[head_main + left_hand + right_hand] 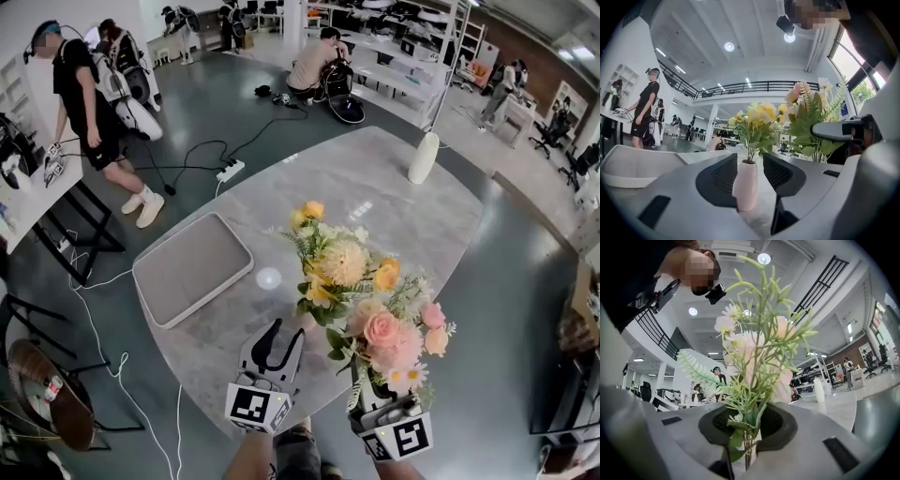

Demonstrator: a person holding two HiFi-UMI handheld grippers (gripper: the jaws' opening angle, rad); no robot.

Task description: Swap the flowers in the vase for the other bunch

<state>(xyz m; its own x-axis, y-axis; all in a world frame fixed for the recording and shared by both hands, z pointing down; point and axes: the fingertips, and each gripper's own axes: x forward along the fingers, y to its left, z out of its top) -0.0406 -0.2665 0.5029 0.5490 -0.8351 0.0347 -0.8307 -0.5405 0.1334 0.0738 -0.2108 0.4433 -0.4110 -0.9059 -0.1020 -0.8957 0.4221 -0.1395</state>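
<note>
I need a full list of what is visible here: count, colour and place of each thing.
Table: one, grey marble, centre.
Tray: one, grey, on the table's left part.
Vase: one, pale pink, on the table.
Yellow bunch: one, yellow and cream, in the vase.
Pink bunch: one, pink and peach, above the table's near edge.
Tall upright object: one, white, table's far edge.
Power strip: one, white, floor beyond the table.
Bystanders: at least three, room behind.
Left gripper: one, grey, jaws open, empty.
Right gripper: one, grey, shut on the pink bunch's stems.
</note>
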